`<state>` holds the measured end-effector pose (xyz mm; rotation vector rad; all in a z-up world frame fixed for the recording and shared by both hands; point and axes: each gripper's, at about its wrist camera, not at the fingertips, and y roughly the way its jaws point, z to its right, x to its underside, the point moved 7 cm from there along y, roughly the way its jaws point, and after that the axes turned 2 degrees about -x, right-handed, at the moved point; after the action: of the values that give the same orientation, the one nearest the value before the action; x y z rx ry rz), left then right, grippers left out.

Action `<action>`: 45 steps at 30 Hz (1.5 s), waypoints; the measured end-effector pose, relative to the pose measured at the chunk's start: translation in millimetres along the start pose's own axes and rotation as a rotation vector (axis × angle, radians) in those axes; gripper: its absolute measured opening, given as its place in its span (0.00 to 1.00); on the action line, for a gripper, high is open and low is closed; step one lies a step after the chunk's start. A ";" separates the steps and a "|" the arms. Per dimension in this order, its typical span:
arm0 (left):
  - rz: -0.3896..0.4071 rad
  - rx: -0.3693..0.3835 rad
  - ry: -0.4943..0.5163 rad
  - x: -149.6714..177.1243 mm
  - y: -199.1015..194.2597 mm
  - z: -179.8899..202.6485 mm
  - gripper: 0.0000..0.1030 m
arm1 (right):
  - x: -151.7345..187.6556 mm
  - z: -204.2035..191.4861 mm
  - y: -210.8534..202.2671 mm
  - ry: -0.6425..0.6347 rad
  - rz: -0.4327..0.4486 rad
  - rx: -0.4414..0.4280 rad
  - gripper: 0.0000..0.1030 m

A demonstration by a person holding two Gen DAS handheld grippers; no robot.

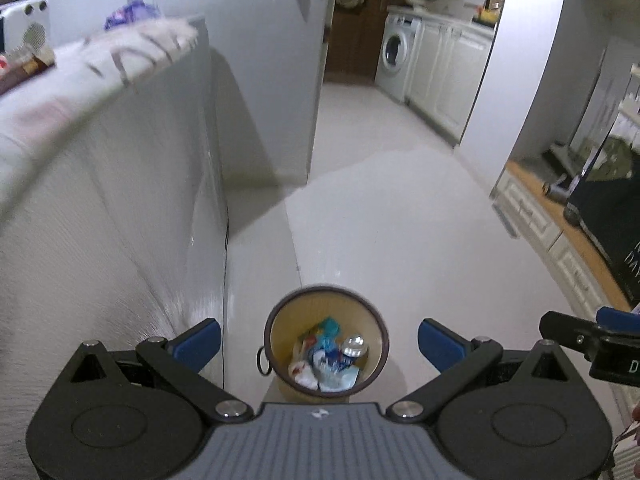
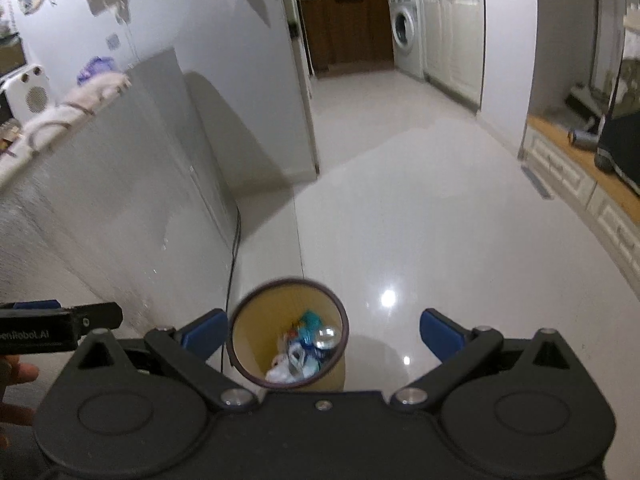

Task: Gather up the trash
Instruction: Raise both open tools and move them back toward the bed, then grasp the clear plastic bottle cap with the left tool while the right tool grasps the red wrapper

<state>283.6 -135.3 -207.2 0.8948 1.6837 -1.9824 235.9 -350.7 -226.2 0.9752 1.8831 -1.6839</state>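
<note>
A small round yellow trash bin with a dark rim [image 1: 280, 328] stands on the white floor below me; it also shows in the right wrist view [image 2: 248, 320]. It holds a silver can [image 1: 354, 346], a teal wrapper [image 1: 329, 326] and white crumpled trash [image 1: 308, 376]. My left gripper [image 1: 319, 344] is open and empty, hanging high above the bin. My right gripper [image 2: 322, 334] is open and empty too, above the bin's right side. Each gripper shows at the edge of the other's view: the right one [image 1: 584, 340], the left one [image 2: 60, 326].
A tall grey cabinet [image 1: 120, 200] stands at the left, with a cloth [image 1: 132, 48] and a white appliance [image 1: 28, 28] on top. A black cable [image 2: 232, 264] runs down beside it. A doorway leads to a washing machine [image 1: 394, 56]. A low wooden-topped unit [image 2: 580, 168] lines the right.
</note>
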 end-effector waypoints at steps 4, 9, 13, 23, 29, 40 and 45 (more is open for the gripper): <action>0.080 0.005 -0.010 -12.1 -37.9 -4.3 1.00 | -14.7 -14.4 -32.4 -0.043 0.068 -0.009 1.00; 0.173 0.010 -0.015 -25.4 -86.0 -12.0 1.00 | -33.1 -35.6 -66.0 -0.079 0.144 -0.033 1.00; 0.250 0.015 -0.009 -36.8 -127.8 -17.4 1.00 | -48.9 -53.1 -93.1 -0.105 0.206 -0.064 1.00; 0.391 -0.044 0.053 -72.2 -214.4 -62.5 1.00 | -84.9 -108.9 -138.7 -0.173 0.332 -0.154 1.00; 0.433 -0.053 0.098 -96.4 -249.5 -106.7 1.00 | -102.0 -153.2 -145.1 -0.218 0.366 -0.223 1.00; 0.479 -0.150 -0.016 -159.2 -247.4 -232.1 1.00 | -134.4 -236.1 -122.2 -0.225 0.362 -0.308 1.00; 0.448 -0.198 -0.127 -183.2 -209.6 -299.3 1.00 | -147.9 -272.5 -99.3 -0.221 0.347 -0.312 1.00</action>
<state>342.9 178.7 47.7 0.9516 1.4271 -1.5156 296.9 -118.2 -6.7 0.8863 1.6547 -1.2019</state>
